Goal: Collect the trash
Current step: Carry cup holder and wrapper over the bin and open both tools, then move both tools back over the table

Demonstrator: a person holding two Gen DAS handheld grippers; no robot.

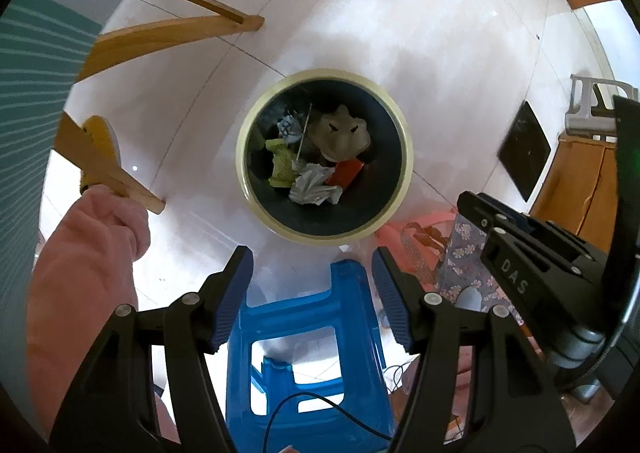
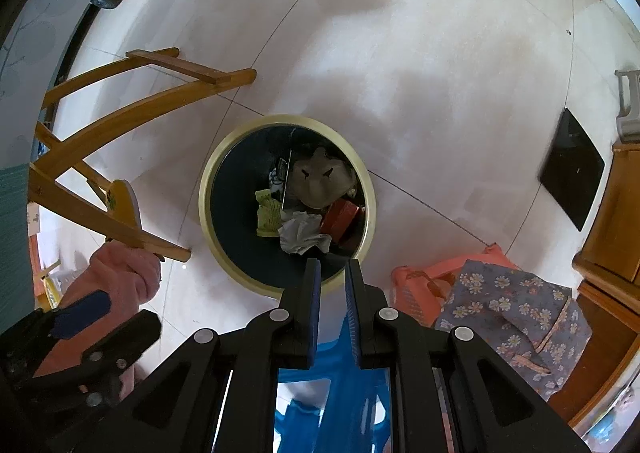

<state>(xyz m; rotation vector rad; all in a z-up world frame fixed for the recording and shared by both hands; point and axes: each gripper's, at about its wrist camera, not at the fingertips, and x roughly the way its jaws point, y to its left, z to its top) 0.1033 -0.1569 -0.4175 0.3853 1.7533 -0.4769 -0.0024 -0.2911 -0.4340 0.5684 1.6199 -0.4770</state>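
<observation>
Floor [image 2: 420, 53] bare around the bin [image 1: 406, 157], which sits right below both tools for a straight drop. Trash [image 1: 314, 185] already lies inside. Left hand-held gripper [image 1: 312, 273] spread wide, empty; right hand-held gripper [image 2: 333, 285] narrow, empty.

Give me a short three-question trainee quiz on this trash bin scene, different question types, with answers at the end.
1. True or false: the left claw holds a crumpled tissue.
2. What colour is the stool below both claws?
3. In the bin, the white tissue lies: A) on the floor outside, B) beside a red box, C) under the stool.

Key: 1 false, it is open and empty; 2 blue; 3 B.
</observation>
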